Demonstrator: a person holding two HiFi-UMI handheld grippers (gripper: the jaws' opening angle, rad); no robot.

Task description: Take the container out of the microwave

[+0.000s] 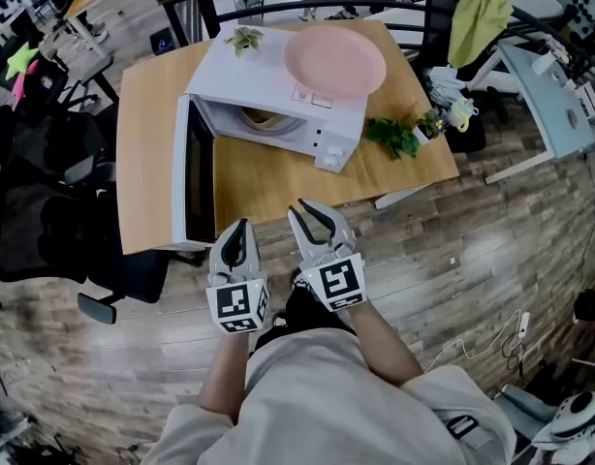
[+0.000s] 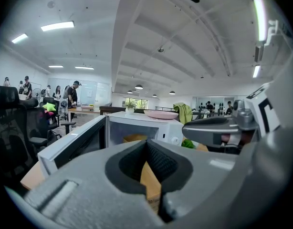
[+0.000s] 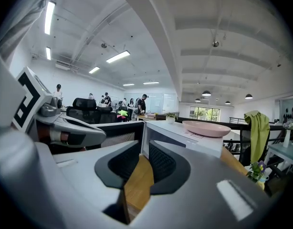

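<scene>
A white microwave [image 1: 247, 74] stands on a wooden table [image 1: 278, 180] with its door [image 1: 195, 174] swung wide to the left. Inside the cavity I see a tan container [image 1: 261, 117], also showing in the left gripper view as a tan container [image 2: 135, 138]. Both grippers hover side by side at the table's near edge, well short of the microwave. My left gripper [image 1: 242, 227] [image 2: 146, 143] has its tips together with nothing between them. My right gripper [image 1: 312, 215] [image 3: 144, 146] stands open and empty, pointing at the microwave [image 3: 177, 131].
A pink plate [image 1: 334, 61] and a small plant [image 1: 245, 38] sit on top of the microwave. A leafy green plant [image 1: 394, 136] lies on the table at the right. Black office chairs [image 1: 46, 197] crowd the left side; a green jacket [image 1: 477, 13] hangs behind.
</scene>
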